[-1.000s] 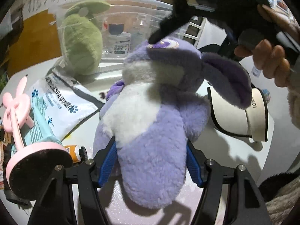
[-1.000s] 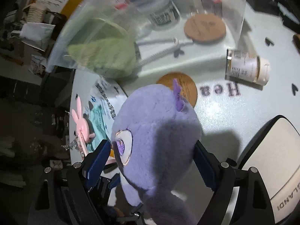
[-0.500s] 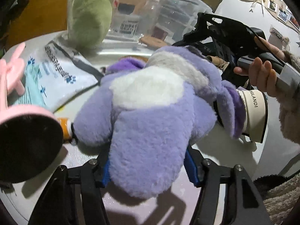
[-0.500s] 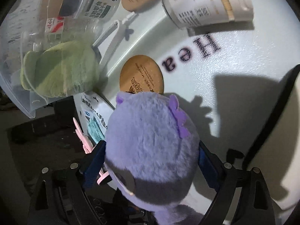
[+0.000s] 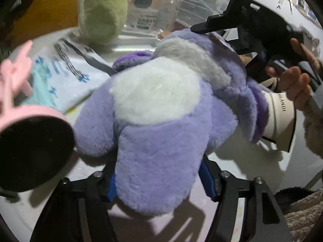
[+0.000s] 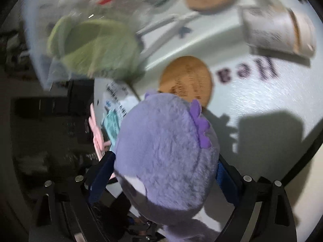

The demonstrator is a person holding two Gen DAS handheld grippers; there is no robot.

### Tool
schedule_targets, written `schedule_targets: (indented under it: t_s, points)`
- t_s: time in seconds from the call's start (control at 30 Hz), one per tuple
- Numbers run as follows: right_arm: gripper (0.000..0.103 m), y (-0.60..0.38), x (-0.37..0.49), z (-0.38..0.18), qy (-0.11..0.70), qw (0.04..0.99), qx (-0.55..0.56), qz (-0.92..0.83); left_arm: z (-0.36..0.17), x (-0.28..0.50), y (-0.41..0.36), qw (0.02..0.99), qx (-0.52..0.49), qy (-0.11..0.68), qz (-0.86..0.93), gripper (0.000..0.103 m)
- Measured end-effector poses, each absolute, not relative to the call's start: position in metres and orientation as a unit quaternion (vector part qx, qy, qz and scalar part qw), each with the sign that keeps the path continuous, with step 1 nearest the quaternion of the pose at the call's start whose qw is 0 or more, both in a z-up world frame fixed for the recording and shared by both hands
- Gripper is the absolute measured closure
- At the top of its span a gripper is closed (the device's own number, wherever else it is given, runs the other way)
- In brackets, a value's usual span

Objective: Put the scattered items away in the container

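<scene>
Purple plush toy (image 5: 157, 121) sits clamped between my left gripper (image 5: 159, 179) jaws at its lower end, and my right gripper (image 6: 163, 173) jaws squeeze its head (image 6: 165, 151). Ahead of both jaws: clear plastic container (image 5: 181, 6) holding a green plush (image 5: 103, 12). Wooden coaster (image 6: 185, 80) lies just beyond the head; a bottle (image 6: 278, 34) farther right.

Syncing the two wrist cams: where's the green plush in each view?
Left wrist: green plush top left, behind the clear container wall.
Right wrist: green plush upper left, blurred, again seen through clear plastic.
Shared landmark: purple plush, clamped by both grippers, low centre in each view.
</scene>
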State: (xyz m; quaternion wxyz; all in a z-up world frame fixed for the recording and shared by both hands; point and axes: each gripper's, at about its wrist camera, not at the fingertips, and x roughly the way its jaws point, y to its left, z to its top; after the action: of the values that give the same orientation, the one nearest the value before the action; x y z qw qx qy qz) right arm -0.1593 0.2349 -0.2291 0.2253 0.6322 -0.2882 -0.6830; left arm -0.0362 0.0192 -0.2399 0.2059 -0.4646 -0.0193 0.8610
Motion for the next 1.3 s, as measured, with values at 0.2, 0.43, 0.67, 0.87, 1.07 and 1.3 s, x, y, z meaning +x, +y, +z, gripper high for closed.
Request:
schedule_targets:
  t_s: [0.2,0.43,0.67,0.87,1.07,1.3]
  points:
    - [0.031,0.213,-0.151,-0.191,-0.212,0.227,0.608,-0.731,-0.22,-0.013,0.02,0.184,-0.434,0.039,0.881,0.028]
    - [0.033,0.222,-0.136,-0.11,-0.131,0.206,0.54,-0.805,-0.184,0.001,-0.002,0.168,-0.401,0.013,0.901,0.023]
    - [0.033,0.25,-0.135,0.012,-0.078,0.176,0.43,-0.882,-0.157,-0.009,-0.025,0.15,-0.37,-0.015,0.916,0.023]
    - [0.033,0.24,-0.162,0.093,0.022,0.122,0.317,-0.94,-0.141,-0.021,-0.031,0.156,-0.354,-0.014,0.922,0.023]
    - [0.033,0.206,-0.216,0.087,0.122,0.081,0.299,-0.943,-0.135,-0.038,-0.038,0.163,-0.342,-0.007,0.926,0.023]
    - [0.035,0.194,-0.266,0.036,0.175,0.05,0.345,-0.921,-0.13,-0.055,-0.046,0.173,-0.334,-0.004,0.927,0.023]
